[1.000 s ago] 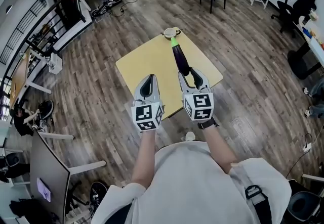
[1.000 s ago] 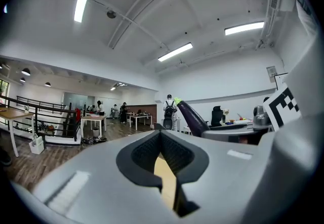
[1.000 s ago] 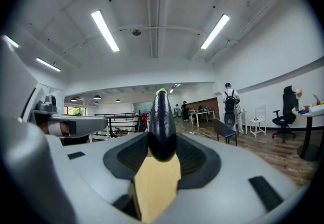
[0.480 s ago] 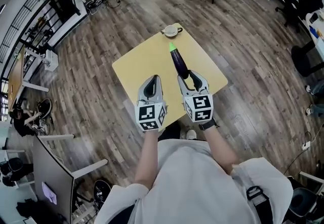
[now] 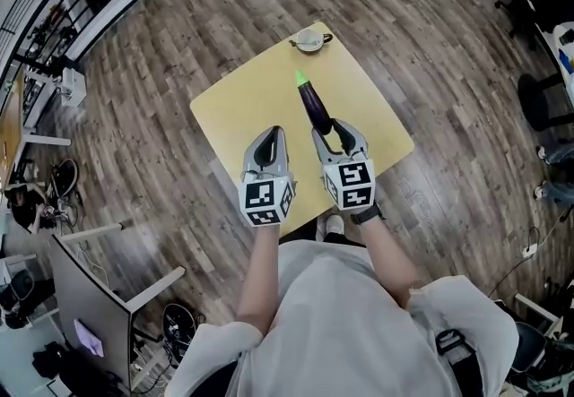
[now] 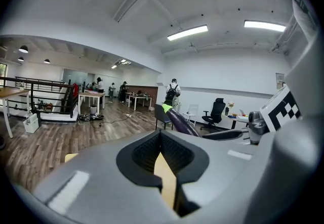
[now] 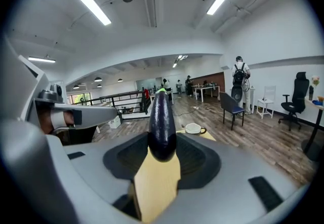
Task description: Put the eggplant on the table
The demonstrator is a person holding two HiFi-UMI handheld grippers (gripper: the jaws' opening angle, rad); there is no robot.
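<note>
**Item:** eggplant (image 5: 313, 101), long, dark purple and glossy, with a green tip.
**Location:** held out over the yellow bench (image 5: 238, 108), apparently not yet resting on it.
**Right claw** (image 5: 334, 129)**:** clenched on the blunt, thick end.
**Left claw** (image 5: 268, 137)**:** closed up, nothing in it.
**Handling (judged):** fairly light and firm, but it could bruise, and the skin is probably slippery. Hold it gently across the thick end, as here.

Eggplant (image 5: 312, 102) base hidden inside right tongs (image 5: 336, 130)
</note>
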